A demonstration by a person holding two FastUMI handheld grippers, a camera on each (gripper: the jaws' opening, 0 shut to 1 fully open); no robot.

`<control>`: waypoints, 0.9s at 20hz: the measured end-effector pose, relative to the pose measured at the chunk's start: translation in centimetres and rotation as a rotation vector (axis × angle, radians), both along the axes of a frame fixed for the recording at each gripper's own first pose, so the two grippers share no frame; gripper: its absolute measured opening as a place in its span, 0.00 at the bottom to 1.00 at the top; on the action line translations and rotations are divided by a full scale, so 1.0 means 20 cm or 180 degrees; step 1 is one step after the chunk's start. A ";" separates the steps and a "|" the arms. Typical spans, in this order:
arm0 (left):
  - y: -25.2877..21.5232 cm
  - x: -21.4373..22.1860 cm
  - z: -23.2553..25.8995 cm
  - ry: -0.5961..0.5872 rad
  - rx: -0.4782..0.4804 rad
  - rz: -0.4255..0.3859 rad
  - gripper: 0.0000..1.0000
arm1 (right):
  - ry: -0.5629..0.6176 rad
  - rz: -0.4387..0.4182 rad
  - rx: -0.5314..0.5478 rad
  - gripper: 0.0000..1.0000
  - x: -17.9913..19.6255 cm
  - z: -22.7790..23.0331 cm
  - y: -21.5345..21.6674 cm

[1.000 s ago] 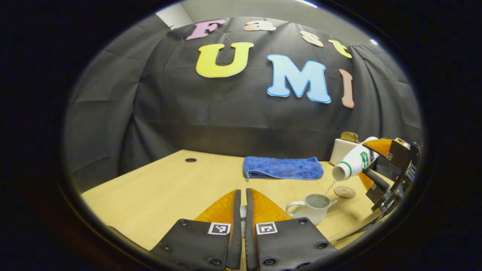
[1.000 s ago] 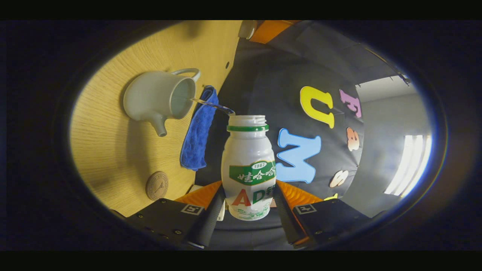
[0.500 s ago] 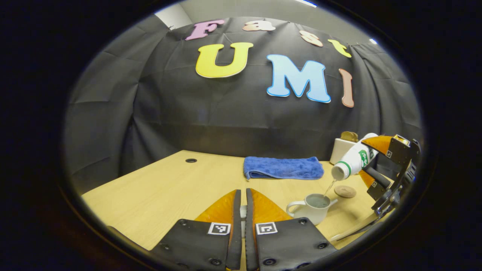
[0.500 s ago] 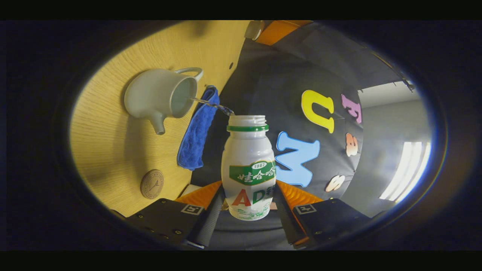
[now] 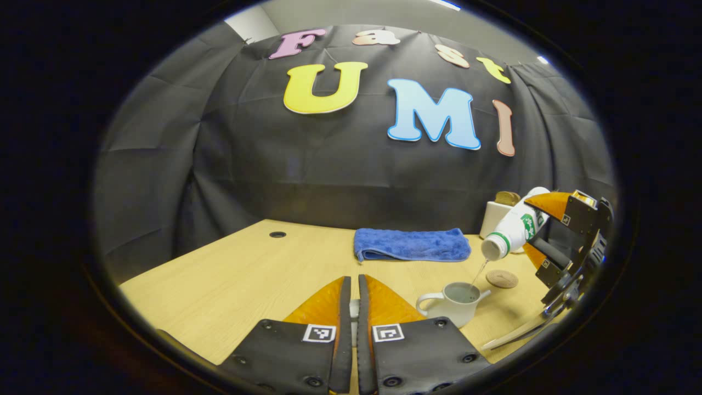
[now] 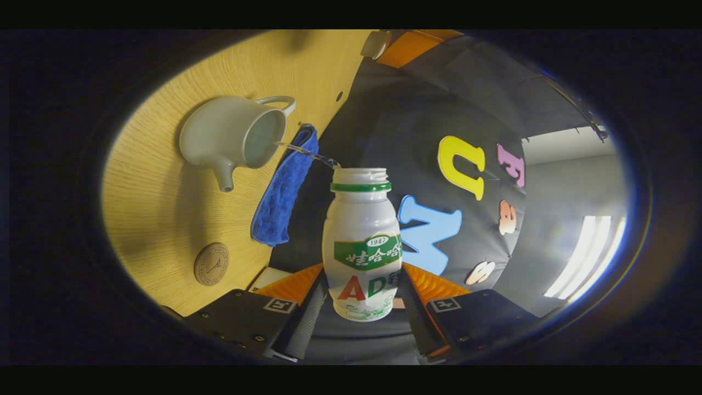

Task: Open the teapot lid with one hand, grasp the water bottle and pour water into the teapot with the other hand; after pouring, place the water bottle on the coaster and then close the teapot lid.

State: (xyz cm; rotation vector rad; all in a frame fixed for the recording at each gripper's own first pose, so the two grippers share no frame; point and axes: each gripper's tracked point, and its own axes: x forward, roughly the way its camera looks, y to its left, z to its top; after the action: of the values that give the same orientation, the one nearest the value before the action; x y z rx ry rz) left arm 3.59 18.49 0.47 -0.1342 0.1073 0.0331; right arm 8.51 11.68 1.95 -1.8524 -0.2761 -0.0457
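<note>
Spanning both views, the wooden counter (image 5: 236, 274) carries a blue towel (image 5: 411, 244), the lidless teapot (image 5: 454, 302) and a round coaster (image 5: 501, 278), while the right claw (image 6: 362, 296) grips the tilted water bottle (image 6: 362, 241) pouring into the teapot and the left claw (image 5: 350, 307) is clenched on something small and pale.

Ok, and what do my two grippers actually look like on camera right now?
The left gripper and right gripper look alike: two wedge-shaped tongs with flat inner faces, each fixed to a dark grey plate. Every plate carries a small square black-and-white tag and round screws near its corners.
</note>
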 end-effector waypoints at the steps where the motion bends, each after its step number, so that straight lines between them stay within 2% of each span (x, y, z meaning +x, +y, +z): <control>1: 0.00 0.00 0.00 0.0000 0.0002 -0.0001 0.14 | -0.0003 0.0005 -0.0018 0.73 0.00 0.00 0.00; 18: 0.02 0.00 0.00 -0.0003 -0.0032 0.0011 0.14 | -0.0111 0.0125 -0.0319 0.73 0.02 0.07 0.03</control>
State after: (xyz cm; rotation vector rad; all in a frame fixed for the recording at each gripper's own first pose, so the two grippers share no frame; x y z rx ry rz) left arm 3.58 18.94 0.42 -0.1443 0.1064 0.0361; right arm 8.98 12.18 3.27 -1.9465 -0.3444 -0.0377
